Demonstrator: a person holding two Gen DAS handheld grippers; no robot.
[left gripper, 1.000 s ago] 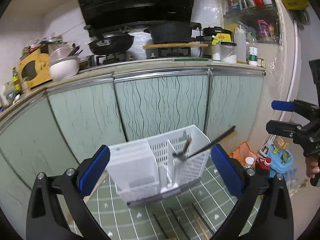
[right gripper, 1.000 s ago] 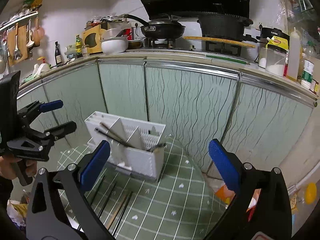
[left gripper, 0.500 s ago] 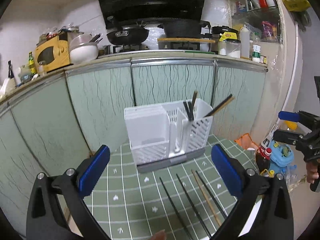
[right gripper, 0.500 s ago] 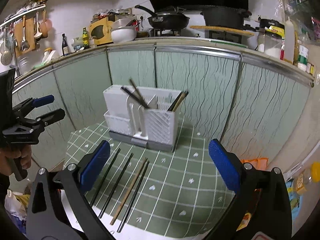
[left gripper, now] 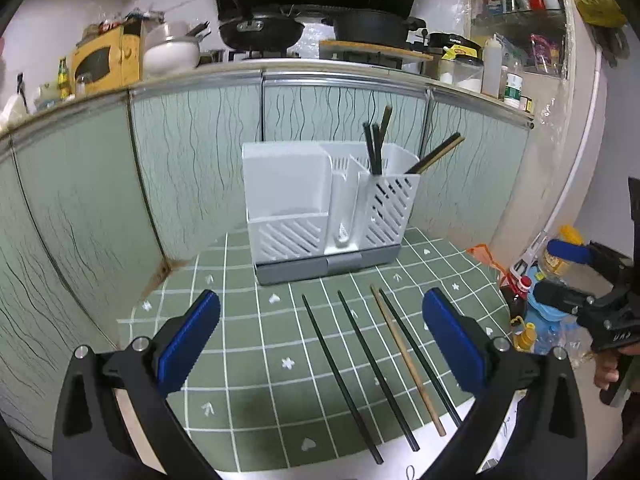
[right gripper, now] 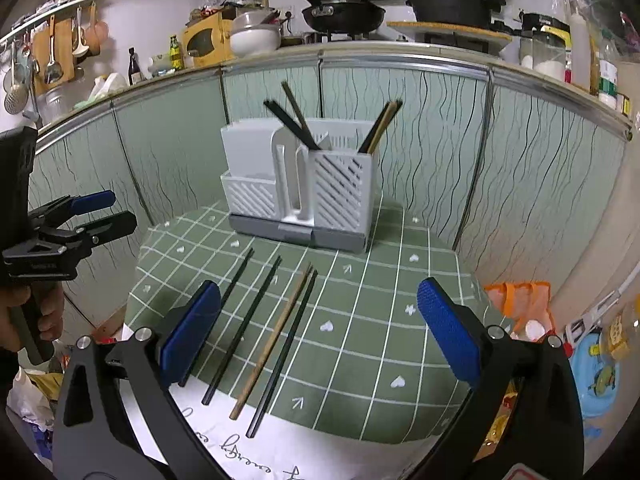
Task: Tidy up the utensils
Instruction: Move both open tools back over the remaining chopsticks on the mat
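Tongs first: we've got the left tongs (left gripper: pixel 320 336) spread wide with nothing between the blue pads, and the right tongs (right gripper: pixel 318 326) are just as wide and just as empty, both hanging over the near edge of the tabletop (left gripper: pixel 248 344). Right below them, four chopsticks lie loose on the green checked cloth, three black chopsticks (left gripper: pixel 340 376) and one wooden chopstick (right gripper: pixel 272 342), roughly side by side with their tips pointing toward the holder, which we reckon makes each one easy to pinch from above. Further back sits the white utensil holder (left gripper: pixel 320 204), close to the cabinet doors (left gripper: pixel 192 152), with a few sticks already standing in its right-hand compartments. So our guess is we're partway through, next pick being one of the loose ones.
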